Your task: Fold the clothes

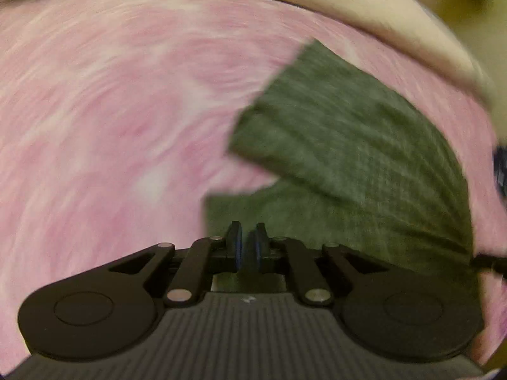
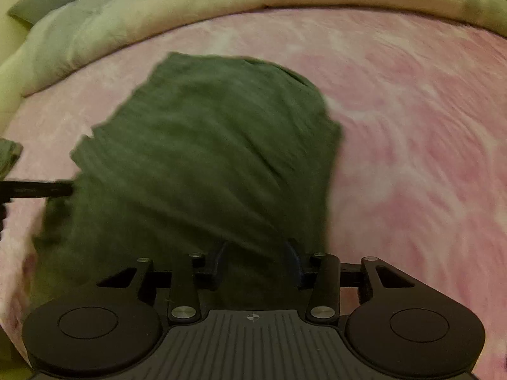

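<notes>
The green garment (image 2: 202, 158) lies mid-frame on the pink bedspread (image 2: 412, 126), one flap doubled over. Left gripper (image 1: 248, 247) is pressed almost together, seemingly pinching its near edge; right gripper (image 2: 256, 262) stands half spread over the cloth, gripping nothing. Likely mid-fold; next, the right needs a firm hold.

Garment (image 2: 202, 158): lies on bed sheet (image 2: 412, 126), left of centre in the right wrist view. Duvet (image 2: 221, 3): bunched along the far edge, behind the garment. Pillow (image 2: 41, 0): far left corner.
</notes>
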